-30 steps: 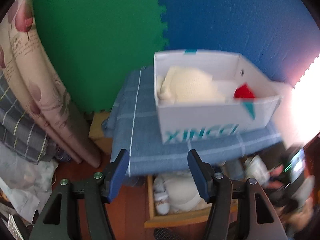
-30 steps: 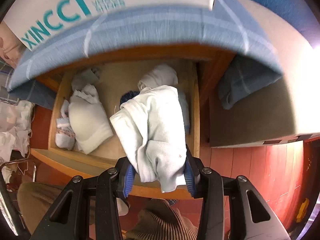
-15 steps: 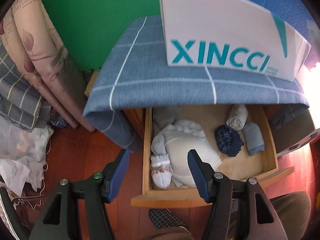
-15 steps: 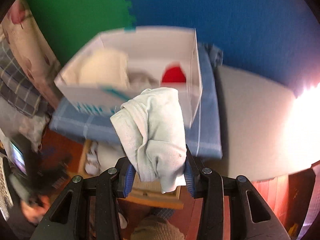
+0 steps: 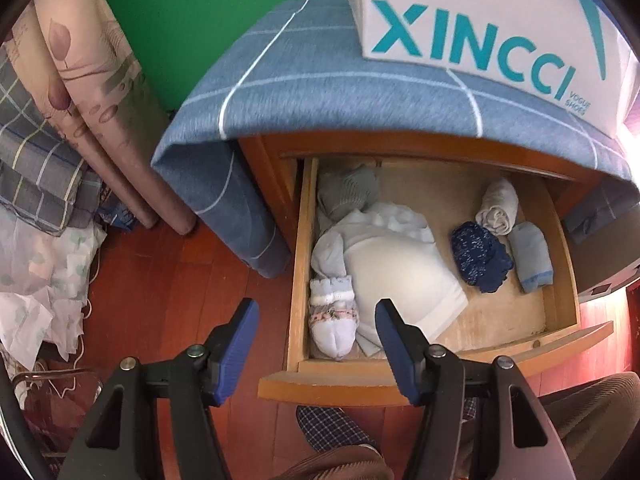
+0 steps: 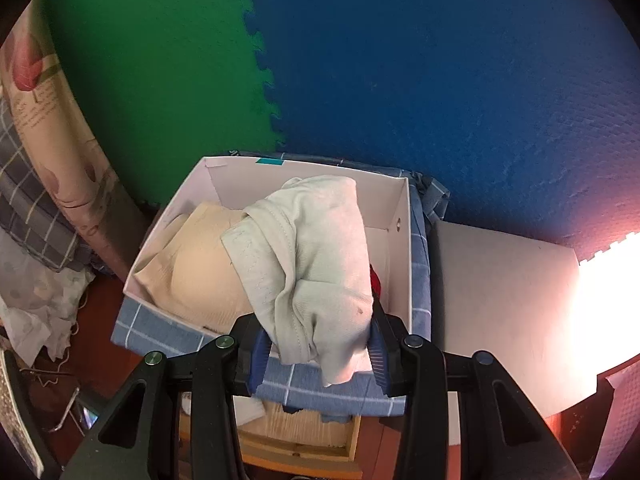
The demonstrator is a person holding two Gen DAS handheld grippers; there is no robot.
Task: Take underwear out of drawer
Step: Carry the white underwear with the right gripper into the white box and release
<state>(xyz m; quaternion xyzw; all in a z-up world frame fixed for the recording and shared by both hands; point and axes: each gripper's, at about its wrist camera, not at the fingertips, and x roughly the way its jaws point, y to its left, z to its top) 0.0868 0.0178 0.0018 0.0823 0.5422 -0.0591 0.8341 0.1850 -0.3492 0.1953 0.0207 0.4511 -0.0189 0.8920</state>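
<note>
The wooden drawer (image 5: 558,336) stands pulled out under a blue checked cloth (image 5: 320,88). Inside lie a white padded garment (image 5: 400,268), small white socks (image 5: 332,312), a grey piece (image 5: 352,192), a dark blue piece (image 5: 480,256), a light blue fold (image 5: 532,256) and a white roll (image 5: 498,208). My left gripper (image 5: 314,320) hangs open above the drawer's front left corner, holding nothing. My right gripper (image 6: 316,340) is shut on pale white underwear (image 6: 316,256), held above the white shoebox (image 6: 400,248) on the cabinet top. A cream garment (image 6: 196,256) and something red (image 6: 374,280) lie in the box.
The shoebox (image 5: 480,28) marked XINCCI sits on the cloth-covered cabinet. Folded bedding and a flowered roll (image 5: 88,92) stand at the left, crumpled fabric (image 5: 44,292) on the red wood floor. Green and blue foam mats (image 6: 400,80) cover the wall. A person's leg and slipper (image 5: 332,428) are below.
My right gripper rose out of the drawer with the white underwear and now hangs over the shoebox. My left gripper sank from box height toward the open drawer.
</note>
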